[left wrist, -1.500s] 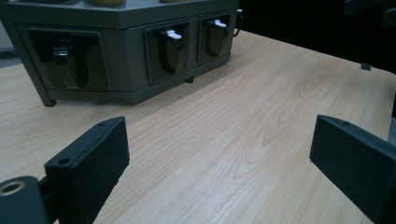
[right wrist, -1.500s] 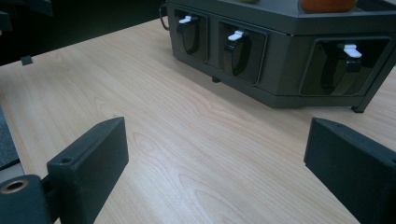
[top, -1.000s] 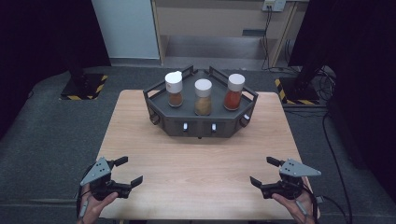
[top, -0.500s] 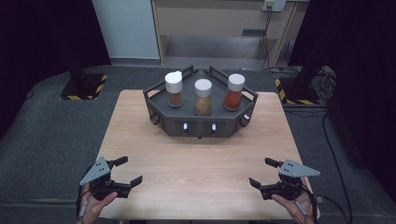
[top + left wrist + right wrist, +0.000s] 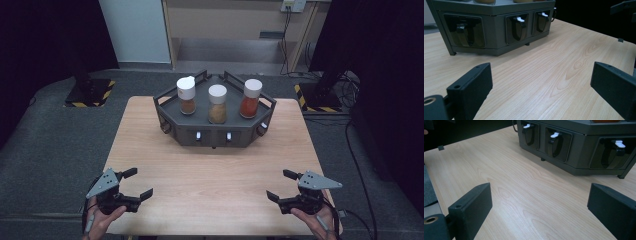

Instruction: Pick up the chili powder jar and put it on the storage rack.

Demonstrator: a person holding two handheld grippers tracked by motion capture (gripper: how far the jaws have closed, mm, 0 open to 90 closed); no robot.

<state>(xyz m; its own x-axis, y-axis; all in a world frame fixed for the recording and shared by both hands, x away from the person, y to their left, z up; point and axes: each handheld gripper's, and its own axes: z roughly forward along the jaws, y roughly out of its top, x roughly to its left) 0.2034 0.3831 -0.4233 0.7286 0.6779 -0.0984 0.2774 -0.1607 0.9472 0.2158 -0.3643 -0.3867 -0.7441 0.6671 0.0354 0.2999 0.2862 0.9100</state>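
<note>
We hold both tools low over the near edge of the counter [image 5: 215, 170], the left tool [image 5: 134, 184] by the near left corner and the right tool [image 5: 284, 186] by the near right corner. Both are released, jaws spread wide with nothing between them, as each gripper view confirms with bare wood showing in the gap.

What we work toward is the grey rack [image 5: 215, 131] at the far edge of the counter, centred between the two far corners. Its long axis runs left to right, parallel to that far edge. On its top stand three spice jars in a row: the brown jar [image 5: 187, 95] at the left, the tan jar [image 5: 217, 104] in the middle and set a little nearer to us, the red jar [image 5: 250, 98] at the right. All stand upright with white caps on.

The rack lies straight ahead and well apart from both tools, inward of each. We judge the left tool nearer to the brown jar, the right tool nearer to the red jar, and the tan jar about equally far from both. Any reach must go forward and up over the rack's front wall with its small levers [image 5: 520, 19].
</note>
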